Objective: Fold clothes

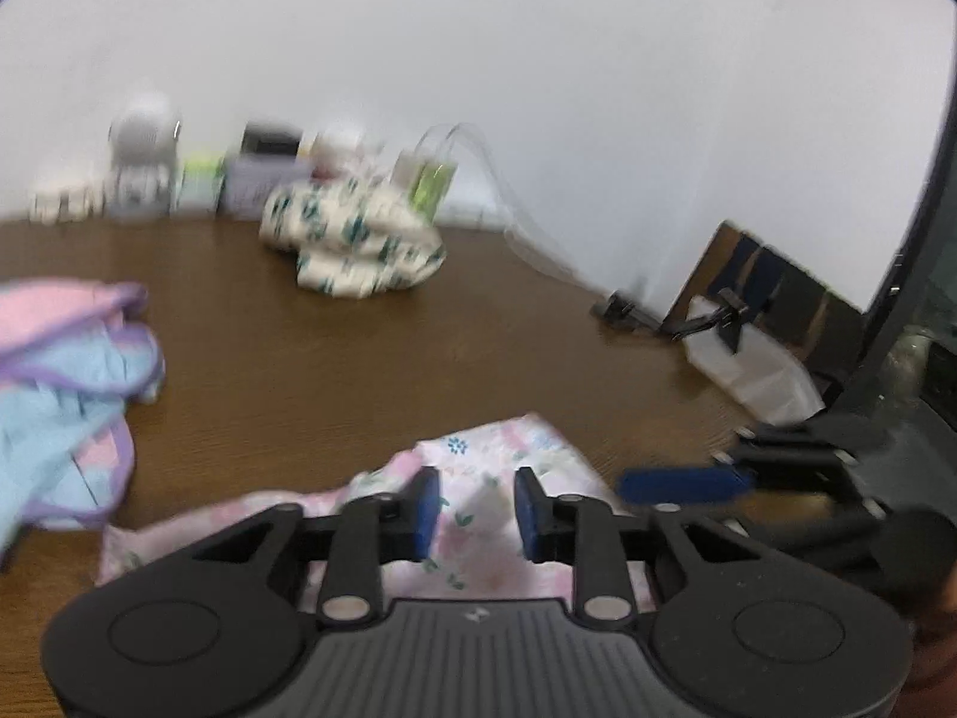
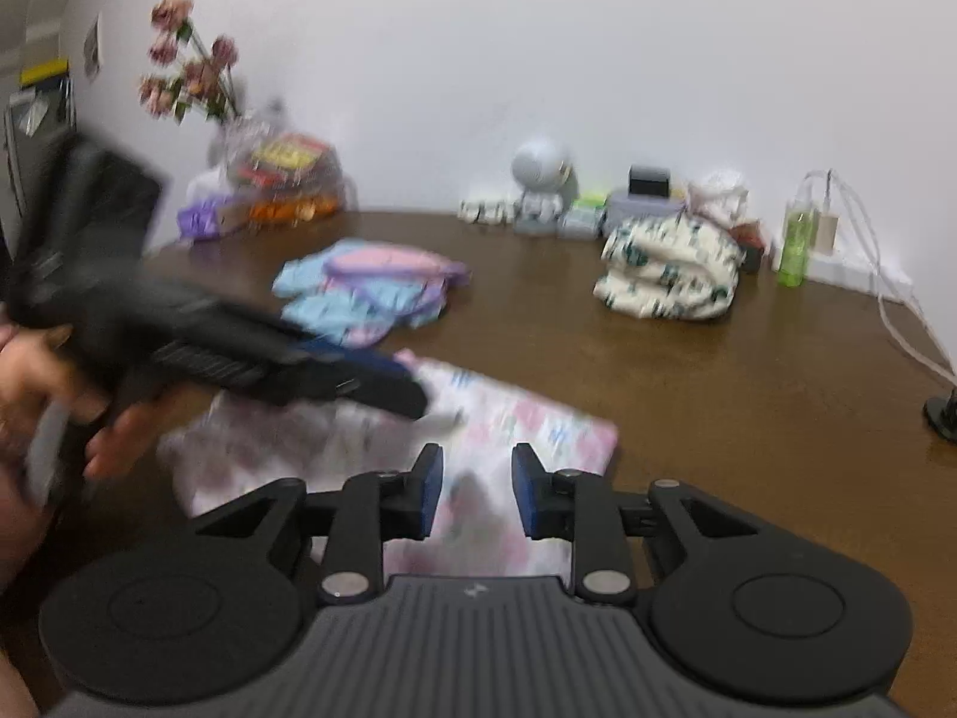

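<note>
A pink floral garment lies flattened on the brown table, close in front of both grippers. My left gripper hovers over its near part, blue pads apart, with the cloth showing through the gap and nothing pinched. In the left wrist view the right gripper's blue finger reaches in from the right, by the garment's right edge. My right gripper also stands open above the cloth. In the right wrist view the left gripper, held by a hand, is blurred, with its tips over the garment's far left part.
A crumpled blue, pink and purple garment lies to the left. A white bundle with green print sits near the wall. Along the wall stand a robot figurine, boxes, a green bottle, cables, flowers and a snack bag.
</note>
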`<state>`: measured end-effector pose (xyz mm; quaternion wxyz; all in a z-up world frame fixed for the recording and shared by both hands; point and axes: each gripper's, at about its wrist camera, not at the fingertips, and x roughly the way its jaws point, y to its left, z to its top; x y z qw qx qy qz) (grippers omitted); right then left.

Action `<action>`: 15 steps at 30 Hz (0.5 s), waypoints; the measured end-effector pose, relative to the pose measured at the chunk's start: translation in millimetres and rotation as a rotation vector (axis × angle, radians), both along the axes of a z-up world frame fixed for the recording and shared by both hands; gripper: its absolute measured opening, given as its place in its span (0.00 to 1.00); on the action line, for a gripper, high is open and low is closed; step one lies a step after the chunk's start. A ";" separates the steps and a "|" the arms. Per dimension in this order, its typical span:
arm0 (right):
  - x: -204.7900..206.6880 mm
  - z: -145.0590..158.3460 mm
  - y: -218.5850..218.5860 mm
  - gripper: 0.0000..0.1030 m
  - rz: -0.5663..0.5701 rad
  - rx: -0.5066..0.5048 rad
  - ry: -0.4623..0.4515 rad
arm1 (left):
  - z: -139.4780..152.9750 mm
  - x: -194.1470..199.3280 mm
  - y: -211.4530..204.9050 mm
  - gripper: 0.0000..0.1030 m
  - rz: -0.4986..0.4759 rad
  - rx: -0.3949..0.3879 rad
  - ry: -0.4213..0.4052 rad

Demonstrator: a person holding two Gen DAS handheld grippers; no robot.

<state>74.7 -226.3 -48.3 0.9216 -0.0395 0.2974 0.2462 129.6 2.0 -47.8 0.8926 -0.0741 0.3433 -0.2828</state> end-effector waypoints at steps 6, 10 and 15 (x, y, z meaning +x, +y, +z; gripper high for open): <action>-0.1 -22.7 6.4 0.25 0.001 -0.037 0.040 | -16.0 13.7 11.1 0.15 0.038 -0.065 0.062; -4.4 -20.7 5.1 0.28 -0.003 -0.034 0.023 | -11.1 9.9 18.7 0.17 0.035 -0.103 0.052; -21.1 -8.0 -0.4 0.30 -0.013 -0.031 -0.020 | 1.6 3.1 21.8 0.25 0.039 -0.116 -0.006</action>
